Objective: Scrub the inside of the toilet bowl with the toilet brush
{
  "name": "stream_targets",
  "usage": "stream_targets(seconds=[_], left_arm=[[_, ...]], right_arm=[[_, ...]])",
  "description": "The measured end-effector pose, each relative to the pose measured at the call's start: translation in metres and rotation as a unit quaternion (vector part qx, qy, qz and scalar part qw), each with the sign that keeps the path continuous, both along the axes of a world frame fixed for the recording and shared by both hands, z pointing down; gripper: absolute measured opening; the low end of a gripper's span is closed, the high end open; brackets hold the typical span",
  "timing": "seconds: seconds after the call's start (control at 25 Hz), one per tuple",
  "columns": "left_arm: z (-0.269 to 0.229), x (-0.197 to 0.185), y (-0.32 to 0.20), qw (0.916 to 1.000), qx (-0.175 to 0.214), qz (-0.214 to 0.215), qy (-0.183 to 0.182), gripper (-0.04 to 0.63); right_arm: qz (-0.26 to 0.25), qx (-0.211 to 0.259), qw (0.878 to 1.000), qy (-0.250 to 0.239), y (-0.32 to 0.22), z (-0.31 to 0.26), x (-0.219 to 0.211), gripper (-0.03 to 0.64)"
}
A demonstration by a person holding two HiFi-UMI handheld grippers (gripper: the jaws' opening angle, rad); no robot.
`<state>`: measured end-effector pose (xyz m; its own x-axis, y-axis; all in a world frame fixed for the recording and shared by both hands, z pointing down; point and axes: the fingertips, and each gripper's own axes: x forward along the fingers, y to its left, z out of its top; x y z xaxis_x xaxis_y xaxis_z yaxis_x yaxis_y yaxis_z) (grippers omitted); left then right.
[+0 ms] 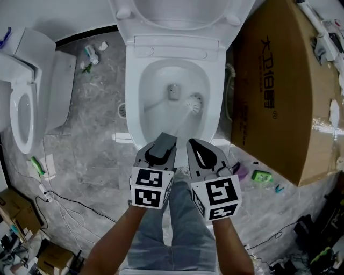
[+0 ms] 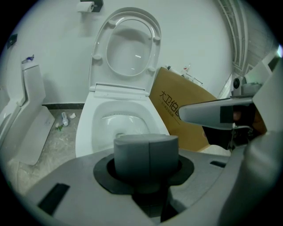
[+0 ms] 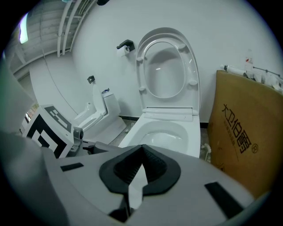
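Observation:
The white toilet bowl (image 1: 134,96) stands open in front of me, seat and lid (image 1: 177,13) raised. The toilet brush's white head (image 1: 194,103) rests inside the bowl near the drain, and its thin handle (image 1: 180,126) slants back toward me. My left gripper (image 1: 161,146) is shut on the handle's grey top end (image 2: 147,154), just above the bowl's front rim. The right gripper (image 1: 201,153) hangs beside it, shut with nothing between its pads (image 3: 152,165). The bowl (image 3: 154,132) also shows beyond the right jaws.
A big cardboard box (image 1: 285,80) leans close against the toilet's right side. A second toilet (image 1: 24,107) stands at the left. Cables (image 1: 59,204), a bottle (image 1: 91,53) and small green items (image 1: 262,175) lie on the grey floor.

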<state>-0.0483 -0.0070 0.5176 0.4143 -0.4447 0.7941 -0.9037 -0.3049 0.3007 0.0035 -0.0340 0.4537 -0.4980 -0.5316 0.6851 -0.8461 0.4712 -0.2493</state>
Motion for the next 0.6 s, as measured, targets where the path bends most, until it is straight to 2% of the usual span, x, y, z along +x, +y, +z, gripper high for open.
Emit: stream_targets(seconds=[0.2, 0.6], left_arm=[[0.004, 0.012, -0.019, 0.9998, 0.016, 0.010, 0.005, 0.152], [0.012, 0.019, -0.046, 0.9995, 0.031, 0.006, -0.010, 0.152]], right_arm=[[-0.019, 0.000, 1.000, 0.000, -0.006, 0.013, 0.000, -0.002], [-0.021, -0.005, 1.000, -0.002, -0.012, 0.021, 0.008, -0.002]])
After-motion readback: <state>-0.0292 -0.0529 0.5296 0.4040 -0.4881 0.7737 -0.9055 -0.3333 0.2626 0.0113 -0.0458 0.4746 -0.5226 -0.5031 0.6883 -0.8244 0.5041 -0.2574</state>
